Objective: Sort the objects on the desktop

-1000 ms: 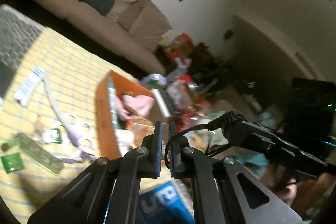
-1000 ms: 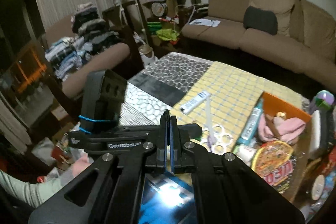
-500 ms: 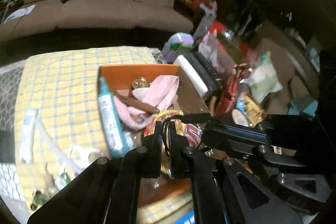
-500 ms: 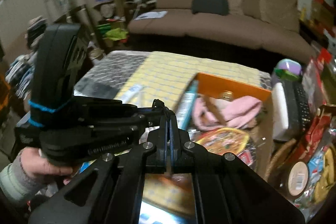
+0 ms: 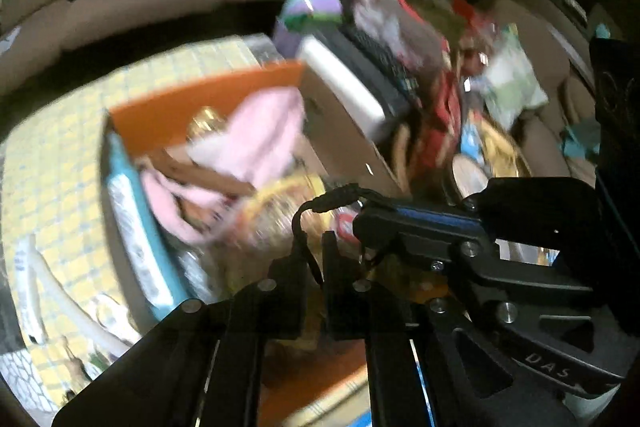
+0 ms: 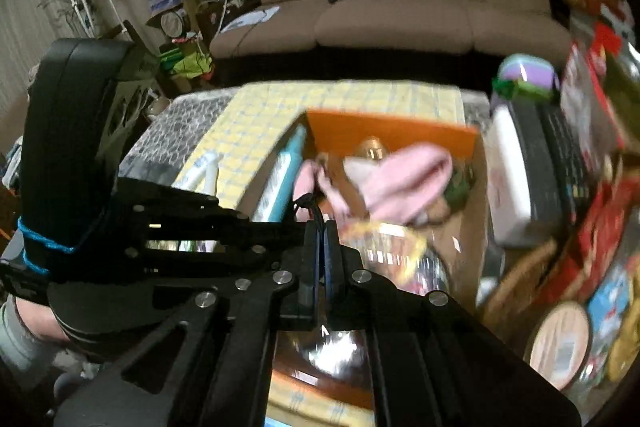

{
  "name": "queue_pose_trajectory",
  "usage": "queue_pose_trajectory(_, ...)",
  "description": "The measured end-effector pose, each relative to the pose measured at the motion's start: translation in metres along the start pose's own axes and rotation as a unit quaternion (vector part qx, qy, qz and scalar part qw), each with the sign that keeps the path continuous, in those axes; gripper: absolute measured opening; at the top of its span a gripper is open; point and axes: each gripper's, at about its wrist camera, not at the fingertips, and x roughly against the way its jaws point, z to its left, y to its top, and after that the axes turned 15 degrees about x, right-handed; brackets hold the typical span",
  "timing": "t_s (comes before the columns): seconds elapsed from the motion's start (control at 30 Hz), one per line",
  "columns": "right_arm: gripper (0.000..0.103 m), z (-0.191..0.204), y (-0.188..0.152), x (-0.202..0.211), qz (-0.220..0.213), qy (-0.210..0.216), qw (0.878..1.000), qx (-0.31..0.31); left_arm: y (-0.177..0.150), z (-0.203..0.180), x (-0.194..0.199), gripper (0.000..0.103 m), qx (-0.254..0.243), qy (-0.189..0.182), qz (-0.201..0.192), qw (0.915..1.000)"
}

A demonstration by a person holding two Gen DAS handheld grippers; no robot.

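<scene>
The orange box sits on the yellow checked cloth covering the tabletop, and everything else lies around or inside it. Just left of the box, on the cloth, lies a white tube. Against the box's left wall stands a teal-and-white tube. Inside, toward the back, a pink cloth is heaped over a brown stick-like thing, with a round noodle-cup lid nearer the front. Right of the box lie a white block and a black keyboard, then a blurred pile of snack packets. The left gripper hovers over the box's front, jaws almost together, a black cable looping past them; I can't tell if it's pinched. The right gripper hangs over the box, jaws together on nothing.
</scene>
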Motion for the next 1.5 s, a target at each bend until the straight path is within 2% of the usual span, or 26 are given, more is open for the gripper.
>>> queue_pose_trajectory(0.07,0.005,-0.010,-0.013,-0.008,0.028,-0.007,0.999,-0.016,-0.005,-0.005,-0.020,0.026,-0.005,0.040,0.029,0.9988)
queue_pose_trajectory(0.1,0.005,-0.015,-0.018,-0.012,0.041,-0.013,0.999,-0.025,-0.007,-0.004,-0.028,0.048,-0.004,0.063,0.038,0.9973)
queue_pose_trajectory(0.13,0.008,-0.023,-0.025,-0.017,0.055,-0.024,0.998,-0.037,-0.009,-0.002,-0.032,0.059,-0.002,0.073,0.044,0.9963)
queue_pose_trajectory(0.17,0.012,-0.027,-0.028,-0.018,0.061,-0.031,0.997,-0.043,-0.012,0.002,-0.033,0.062,0.003,0.072,0.049,0.9962)
queue_pose_trajectory(0.23,0.039,-0.035,-0.034,-0.016,0.065,-0.047,0.995,-0.054,-0.013,0.008,-0.027,0.083,0.017,0.072,0.051,0.9960)
queue_pose_trajectory(0.27,0.047,-0.039,-0.035,-0.012,0.062,-0.051,0.995,-0.058,-0.014,0.011,-0.023,0.087,0.020,0.074,0.049,0.9959)
queue_pose_trajectory(0.3,0.061,-0.041,-0.035,-0.008,0.061,-0.060,0.995,-0.059,-0.014,0.013,-0.016,0.087,0.024,0.070,0.045,0.9962)
queue_pose_trajectory(0.33,0.065,-0.040,-0.034,-0.002,0.055,-0.069,0.995,-0.055,-0.014,0.018,-0.008,0.087,0.028,0.069,0.040,0.9964)
queue_pose_trajectory(0.43,0.064,-0.029,-0.027,0.020,0.031,-0.081,0.996,-0.034,-0.013,0.031,0.021,0.087,0.038,0.059,0.018,0.9974)
queue_pose_trajectory(0.57,0.065,-0.004,-0.012,0.045,-0.002,-0.067,0.998,-0.010,-0.018,0.051,0.073,0.088,0.034,0.055,-0.028,0.9975)
queue_pose_trajectory(0.67,0.070,0.021,-0.001,0.058,-0.031,-0.034,0.999,0.013,-0.031,0.090,0.112,0.090,0.056,0.058,-0.057,0.9951)
queue_pose_trajectory(0.73,0.070,0.044,0.007,0.058,-0.036,-0.010,0.999,0.034,-0.037,0.116,0.124,0.091,0.075,0.060,-0.068,0.9930)
queue_pose_trajectory(0.8,0.070,0.065,0.013,0.050,-0.034,0.011,0.998,0.050,-0.049,0.150,0.134,0.092,0.101,0.078,-0.077,0.9888)
queue_pose_trajectory(0.97,0.070,0.119,0.032,0.013,-0.021,0.075,0.994,0.078,-0.074,0.223,0.138,0.092,0.172,0.080,-0.074,0.9790)
queue_pose_trajectory(1.17,0.068,0.171,0.048,-0.056,0.023,0.094,0.990,0.104,-0.097,0.265,0.133,0.092,0.194,0.064,-0.065,0.9767)
queue_pose_trajectory(1.27,0.058,0.189,0.049,-0.092,0.047,0.099,0.988,0.107,-0.106,0.274,0.131,0.092,0.187,0.063,-0.068,0.9780)
queue_pose_trajectory(1.33,0.042,0.195,0.049,-0.114,0.061,0.111,0.986,0.104,-0.112,0.278,0.132,0.092,0.177,0.056,-0.072,0.9799)
queue_pose_trajectory(1.43,0.039,0.200,0.047,-0.155,0.094,0.144,0.983,0.068,-0.121,0.288,0.131,0.092,0.173,0.043,-0.074,0.9812)
queue_pose_trajectory(1.5,0.039,0.198,0.043,-0.177,0.111,0.144,0.982,0.044,-0.125,0.292,0.129,0.092,0.170,0.032,-0.076,0.9820)
